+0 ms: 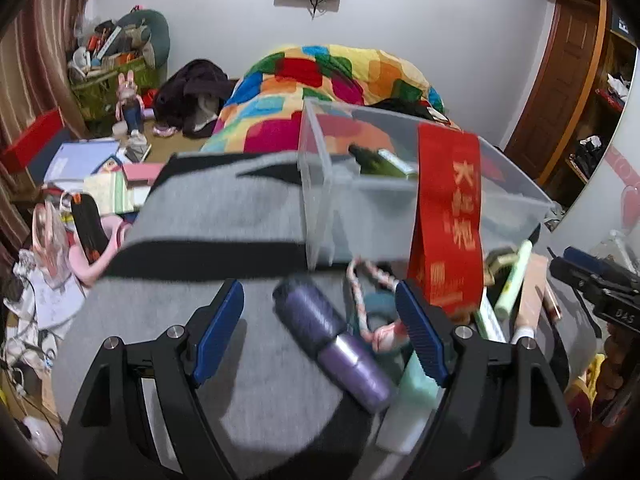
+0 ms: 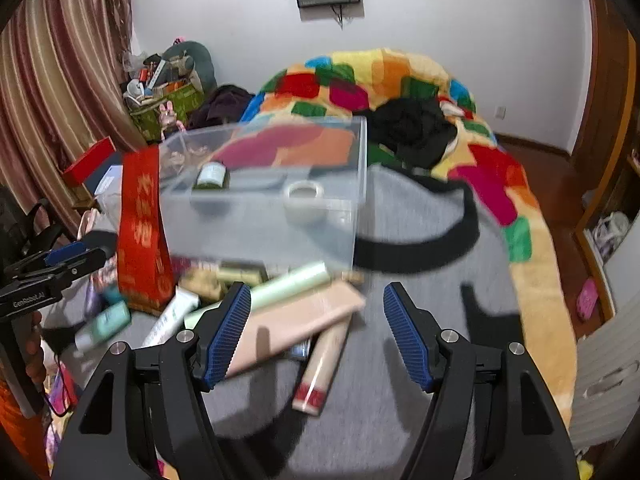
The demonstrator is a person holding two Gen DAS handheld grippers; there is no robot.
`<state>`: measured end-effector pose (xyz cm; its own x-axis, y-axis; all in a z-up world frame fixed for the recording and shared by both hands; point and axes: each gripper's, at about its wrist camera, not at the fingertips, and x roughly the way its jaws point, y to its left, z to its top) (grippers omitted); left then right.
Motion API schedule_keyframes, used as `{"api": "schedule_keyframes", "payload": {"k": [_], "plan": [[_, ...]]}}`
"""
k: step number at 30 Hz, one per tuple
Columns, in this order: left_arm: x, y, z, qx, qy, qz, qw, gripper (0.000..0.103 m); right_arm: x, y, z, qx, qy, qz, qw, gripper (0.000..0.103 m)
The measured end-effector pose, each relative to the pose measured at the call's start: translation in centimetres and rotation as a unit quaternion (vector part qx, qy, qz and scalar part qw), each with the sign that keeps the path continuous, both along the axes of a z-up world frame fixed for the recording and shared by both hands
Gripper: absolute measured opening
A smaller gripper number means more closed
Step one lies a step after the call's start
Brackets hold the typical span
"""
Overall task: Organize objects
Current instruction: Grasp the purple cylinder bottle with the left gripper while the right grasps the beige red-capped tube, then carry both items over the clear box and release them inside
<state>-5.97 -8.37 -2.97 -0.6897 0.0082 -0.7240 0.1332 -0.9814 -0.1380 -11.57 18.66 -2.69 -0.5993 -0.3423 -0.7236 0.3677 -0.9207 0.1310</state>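
Observation:
A clear plastic bin (image 1: 400,184) (image 2: 264,192) rests on grey cloth (image 1: 224,208) on the bed, with a small green bottle (image 1: 380,158) (image 2: 212,176) and a tape roll (image 2: 306,194) inside. A red ribbon with gold writing (image 1: 448,220) (image 2: 140,224) hangs over its rim. My left gripper (image 1: 320,332) is open above a purple tube (image 1: 332,332) lying on the cloth. My right gripper (image 2: 316,332) is open above a pink flat box (image 2: 296,320), a pale green tube (image 2: 280,284) and a beige tube (image 2: 320,364). Each gripper shows in the other's view (image 1: 592,280) (image 2: 60,264).
More tubes, a braided cord (image 1: 360,300) and a mint bottle (image 2: 104,324) lie by the bin. A colourful quilt (image 1: 320,76) (image 2: 400,80) with black clothes (image 2: 412,128) covers the bed. Cluttered boxes and papers (image 1: 92,160) sit left, a wooden cabinet (image 1: 568,80) right.

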Motion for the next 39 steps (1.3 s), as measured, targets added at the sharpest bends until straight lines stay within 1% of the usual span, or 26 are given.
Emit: {"api": "schedule_keyframes", "payload": {"k": [2, 6, 9, 11, 15, 17, 18, 19, 20, 22, 23, 25, 28, 33, 37, 39], "plan": [[0.7, 0.0, -0.3, -0.002, -0.002, -0.003, 1.0000, 0.078, 0.0, 0.2, -0.8, 0.002, -0.008, -0.003, 1.000, 0.066], [2.2, 0.0, -1.0, -0.022, -0.006, -0.004, 0.9997, 0.078, 0.1, 1.0, -1.9, 0.001, -0.023, -0.006, 1.000, 0.065], [2.7, -0.6, -1.6, -0.031, -0.015, 0.003, 0.9994, 0.078, 0.5, 1.8, -2.3, 0.008, -0.022, -0.007, 1.000, 0.063], [2.8, -1.1, -1.9, -0.035, -0.021, 0.008, 0.9991, 0.078, 0.7, 2.0, -2.7, 0.024, -0.021, -0.007, 0.999, 0.051], [2.7, -1.4, -1.8, -0.034, -0.016, 0.007, 0.9993, 0.078, 0.9, 2.1, -2.9, 0.037, -0.015, -0.007, 0.999, 0.041], [2.5, -1.1, -1.7, -0.040, -0.009, 0.003, 0.9991, 0.077, 0.8, 1.9, -2.9, 0.034, -0.016, -0.003, 0.999, 0.035], [2.3, -1.0, -1.6, -0.043, -0.008, 0.003, 0.9991, 0.075, 0.7, 1.8, -3.0, 0.035, -0.015, -0.001, 0.999, 0.033], [2.1, -1.0, -1.7, -0.041, -0.008, 0.002, 0.9991, 0.069, 0.7, 1.7, -2.9, 0.037, -0.013, 0.000, 0.999, 0.029], [1.9, -1.1, -1.7, -0.037, -0.009, 0.002, 0.9993, 0.066, 0.8, 1.6, -3.0, 0.038, -0.011, 0.001, 0.999, 0.024], [1.6, -1.4, -1.8, -0.020, -0.011, 0.003, 0.9997, 0.054, 0.9, 1.6, -3.0, 0.039, -0.008, 0.000, 0.999, 0.017], [1.5, -1.6, -1.9, -0.012, -0.011, 0.005, 0.9999, 0.050, 0.9, 1.6, -3.1, 0.039, -0.007, -0.001, 0.999, 0.014], [1.3, -1.9, -2.0, 0.001, -0.010, 0.009, 0.9999, 0.039, 0.9, 1.9, -3.0, 0.035, -0.007, -0.002, 0.999, 0.014], [1.3, -2.4, -1.9, 0.020, -0.003, 0.014, 0.9997, 0.026, 1.3, 2.1, -3.0, 0.036, -0.003, -0.006, 0.999, 0.014], [1.8, -2.9, -1.5, 0.022, 0.007, 0.026, 0.9994, 0.025, 2.1, 3.2, -2.1, 0.035, 0.014, -0.025, 0.999, 0.014], [2.0, -3.1, -0.7, 0.022, 0.020, 0.029, 0.9991, 0.025, 2.3, 3.8, -0.4, 0.020, 0.034, -0.035, 0.999, 0.014], [2.1, -3.1, 0.3, 0.022, 0.035, 0.028, 0.9988, 0.025, 2.3, 3.6, 0.7, 0.013, 0.048, -0.032, 0.998, 0.014]]}}
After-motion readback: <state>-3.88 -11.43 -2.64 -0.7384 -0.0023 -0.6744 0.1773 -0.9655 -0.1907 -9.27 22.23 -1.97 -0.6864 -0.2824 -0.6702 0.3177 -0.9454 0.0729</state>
